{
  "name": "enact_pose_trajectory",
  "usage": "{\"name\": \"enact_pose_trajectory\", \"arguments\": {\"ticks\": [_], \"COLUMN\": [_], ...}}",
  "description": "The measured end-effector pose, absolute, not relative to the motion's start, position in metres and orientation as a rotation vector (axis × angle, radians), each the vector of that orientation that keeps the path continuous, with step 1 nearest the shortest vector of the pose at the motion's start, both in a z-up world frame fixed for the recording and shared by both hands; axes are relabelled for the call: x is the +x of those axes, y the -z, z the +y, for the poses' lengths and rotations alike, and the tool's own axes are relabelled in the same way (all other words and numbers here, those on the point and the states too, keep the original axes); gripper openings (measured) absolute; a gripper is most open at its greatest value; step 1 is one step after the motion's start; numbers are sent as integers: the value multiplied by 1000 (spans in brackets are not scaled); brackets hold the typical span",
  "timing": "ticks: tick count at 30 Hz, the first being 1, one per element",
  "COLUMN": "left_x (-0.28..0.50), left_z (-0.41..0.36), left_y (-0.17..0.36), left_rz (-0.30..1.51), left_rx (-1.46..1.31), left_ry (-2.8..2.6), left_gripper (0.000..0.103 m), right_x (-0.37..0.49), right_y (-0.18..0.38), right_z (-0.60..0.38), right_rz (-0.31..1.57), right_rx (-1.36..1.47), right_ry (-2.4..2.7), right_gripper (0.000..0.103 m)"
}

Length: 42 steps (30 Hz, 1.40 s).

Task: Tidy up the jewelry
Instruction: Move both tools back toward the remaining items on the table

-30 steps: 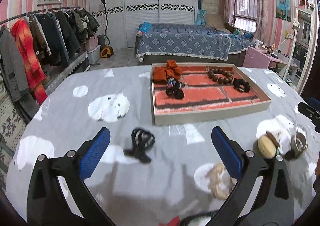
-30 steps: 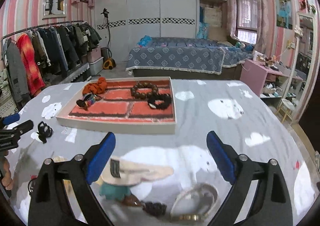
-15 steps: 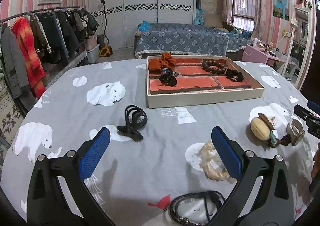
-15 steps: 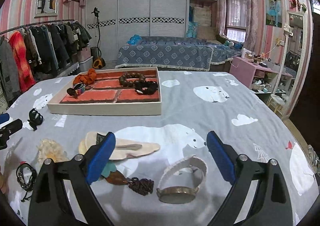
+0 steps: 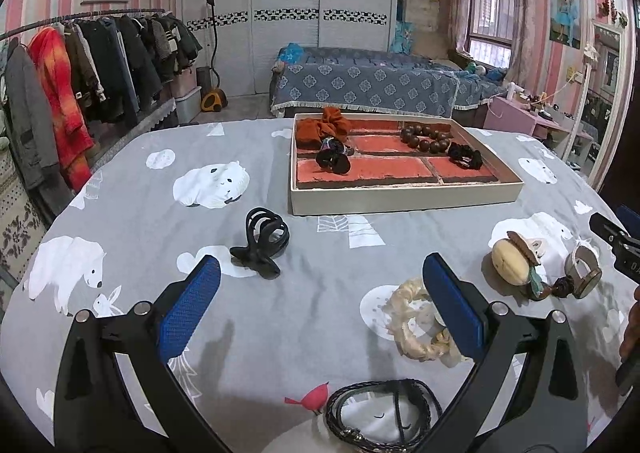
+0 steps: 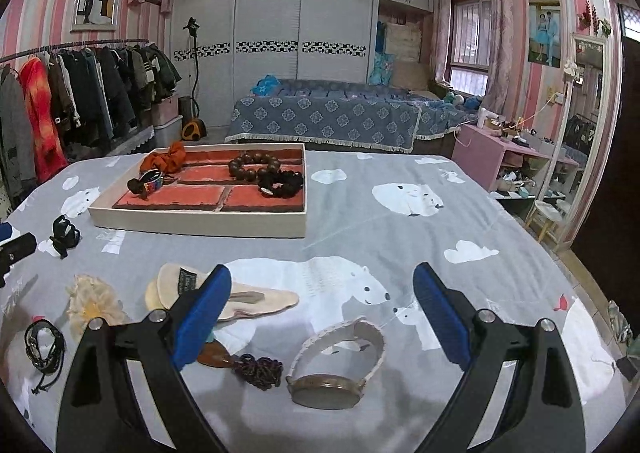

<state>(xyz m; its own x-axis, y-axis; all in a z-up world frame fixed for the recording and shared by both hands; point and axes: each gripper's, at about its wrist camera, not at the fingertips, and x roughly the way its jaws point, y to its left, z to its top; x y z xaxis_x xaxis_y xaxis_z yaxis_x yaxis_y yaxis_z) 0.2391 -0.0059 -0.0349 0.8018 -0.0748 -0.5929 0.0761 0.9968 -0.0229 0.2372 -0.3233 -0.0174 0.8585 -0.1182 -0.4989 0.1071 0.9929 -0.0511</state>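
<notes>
A shallow tray (image 5: pixel 404 201) with a red brick-pattern liner sits at the table's far side (image 6: pixel 200 223). It holds an orange scrunchie (image 5: pixel 326 127), a wooden bead bracelet (image 5: pixel 426 137) and dark hair ties. Loose on the grey bear-print cloth lie a black claw clip (image 5: pixel 262 243), a cream scrunchie (image 5: pixel 412 319), a black braided cord (image 5: pixel 380 413), a beige fan-shaped clip (image 6: pixel 236 295) and a wristwatch (image 6: pixel 336 369). My left gripper (image 5: pixel 320 307) is open and empty above the cloth. My right gripper (image 6: pixel 322 319) is open and empty above the watch.
A clothes rack (image 5: pixel 80 65) stands to the left. A bed (image 5: pixel 372 87) lies behind the table. A pink side table (image 6: pixel 500 151) and a mirror stand at the right. The table edge curves away on the right (image 6: pixel 560 273).
Both grippers have pulled back and up from the tray. More of the loose items near the front edge have come into view. Both stay open.
</notes>
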Motion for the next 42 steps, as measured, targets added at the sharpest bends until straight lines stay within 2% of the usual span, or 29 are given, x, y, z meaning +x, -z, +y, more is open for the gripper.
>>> {"name": "enact_pose_trajectory", "arguments": {"ticks": [27, 42], "left_x": [233, 254], "left_z": [-33, -25], "left_y": [31, 61], "left_rz": [595, 723], "left_rx": [4, -2], "left_ry": [58, 86], "left_gripper": [98, 98], "right_x": [234, 243], "right_y": [30, 43], "right_z": [-358, -355], "right_rz": [526, 584], "right_rx": [3, -55], "right_ry": [145, 196], "right_gripper": [90, 90]}}
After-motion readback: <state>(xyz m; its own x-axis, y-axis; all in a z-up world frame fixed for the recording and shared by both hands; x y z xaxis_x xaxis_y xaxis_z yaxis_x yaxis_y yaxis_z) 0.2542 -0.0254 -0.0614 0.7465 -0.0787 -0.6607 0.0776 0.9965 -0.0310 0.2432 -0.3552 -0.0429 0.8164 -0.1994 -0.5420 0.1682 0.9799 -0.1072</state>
